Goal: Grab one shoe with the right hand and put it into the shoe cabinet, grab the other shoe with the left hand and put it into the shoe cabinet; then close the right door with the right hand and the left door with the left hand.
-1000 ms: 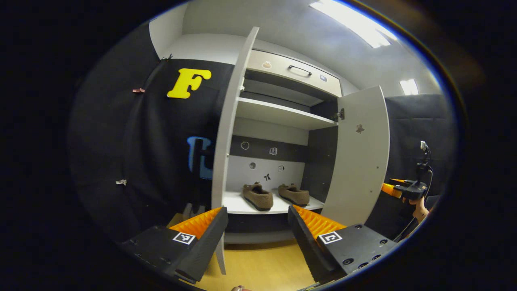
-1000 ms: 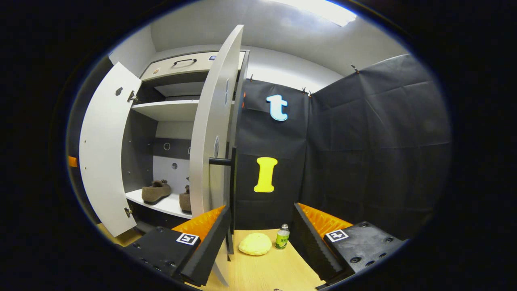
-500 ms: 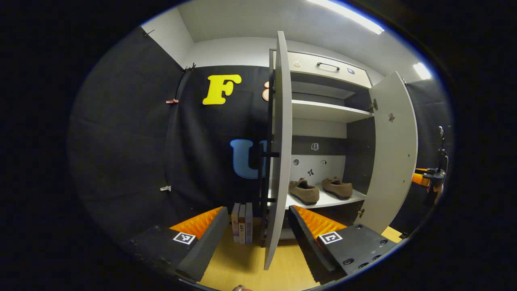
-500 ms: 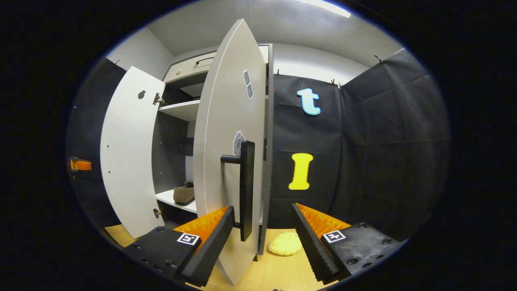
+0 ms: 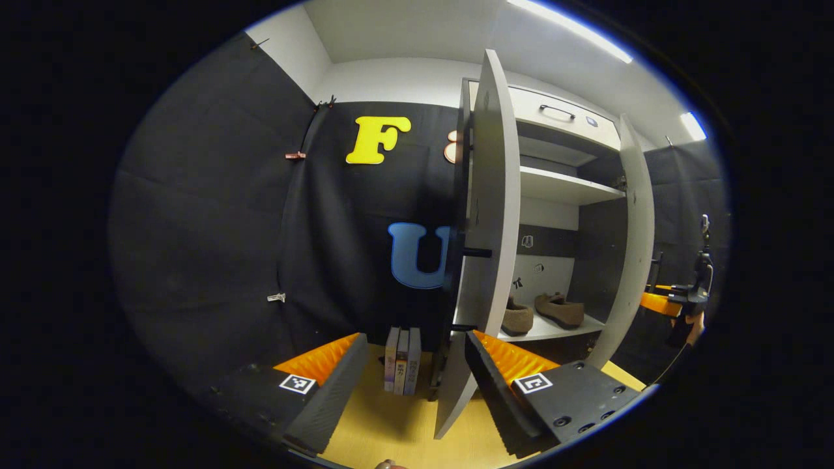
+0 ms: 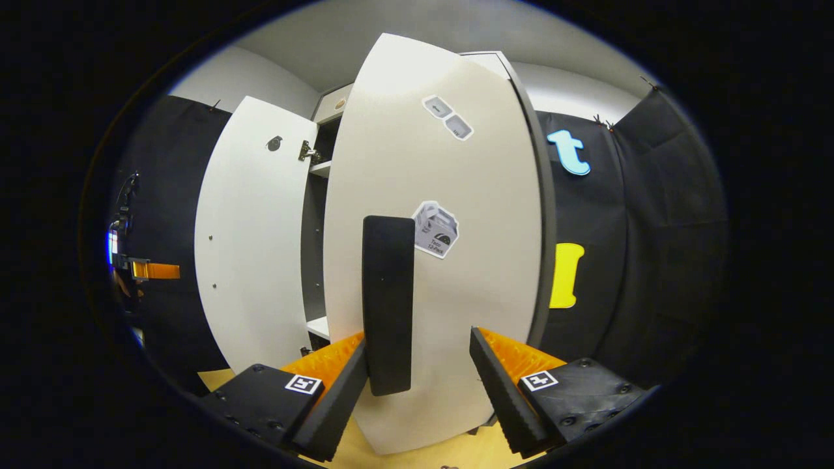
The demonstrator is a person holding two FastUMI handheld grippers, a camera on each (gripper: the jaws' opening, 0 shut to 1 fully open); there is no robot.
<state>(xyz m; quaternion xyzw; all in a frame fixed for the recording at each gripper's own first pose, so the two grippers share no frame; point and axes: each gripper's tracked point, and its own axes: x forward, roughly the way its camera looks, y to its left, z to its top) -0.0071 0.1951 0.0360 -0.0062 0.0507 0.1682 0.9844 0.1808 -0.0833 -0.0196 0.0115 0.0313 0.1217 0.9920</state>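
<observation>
Both shoes [image 5: 544, 311] already on the lower shelf [image 5: 554, 329] inside the cabinet [image 5: 560, 195], ahead and to the right of the left gripper [image 5: 417, 371]; doors not yet shut.

Right gripper [image 6: 420, 384] spread wide, holding nothing, squarely facing the outer face of the right door [image 6: 449, 260]. Handle [image 6: 388, 303] just ahead, close by the left-hand finger; contact too close to call. Left door [image 6: 251, 241] further off to the left, swung open.

Left gripper likewise wide and empty, looking along the edge of the left door [image 5: 485, 247], which rises just ahead between the fingers, nearer the right-hand one. Books [image 5: 402, 360] standing on the floor straight ahead, low.

Judged handling: doors stiff, flat, light panels on hinges, smooth-faced and likely slippery under a pinch. No grip needed; better a push with a finger flat against the outer face, near the handle side and far from the hinges, for easy leverage. Handle rigid, a fair hold if a pull or steadying is wanted. Gentle finish advised, so the panel does not slam or bounce back.
</observation>
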